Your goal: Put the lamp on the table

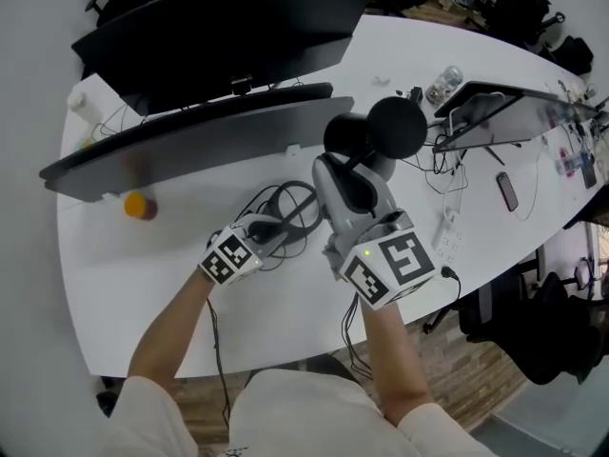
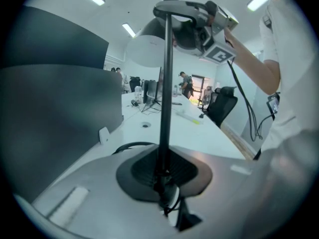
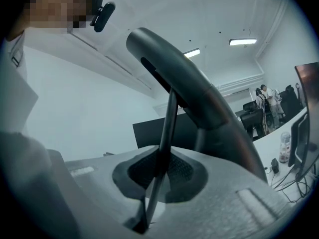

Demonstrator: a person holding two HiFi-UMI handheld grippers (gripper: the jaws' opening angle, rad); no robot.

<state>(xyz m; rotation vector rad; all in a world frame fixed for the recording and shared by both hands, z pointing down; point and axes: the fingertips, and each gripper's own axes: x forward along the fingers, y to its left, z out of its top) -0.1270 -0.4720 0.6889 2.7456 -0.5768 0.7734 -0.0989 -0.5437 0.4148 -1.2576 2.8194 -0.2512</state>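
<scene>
Though base hidden below fingers, gripping lamp (image 1: 394, 127) by thin stem (image 2: 165, 83): left gripper (image 2: 167, 189) and right gripper (image 3: 153, 179) both clamped on it; probably above table (image 1: 143, 284); stem top cut off.

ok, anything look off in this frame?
Nothing spilled or broken. The lamp is in hand: the left gripper and right gripper both clamp its thin pole. A loose tangle of black cable lies on the table under the grippers; it may snag.

Two dark monitors (image 1: 219, 27) at rear; orange object (image 1: 139, 206) left; phone (image 1: 507, 190) right, near smaller screen (image 1: 504, 114)
</scene>
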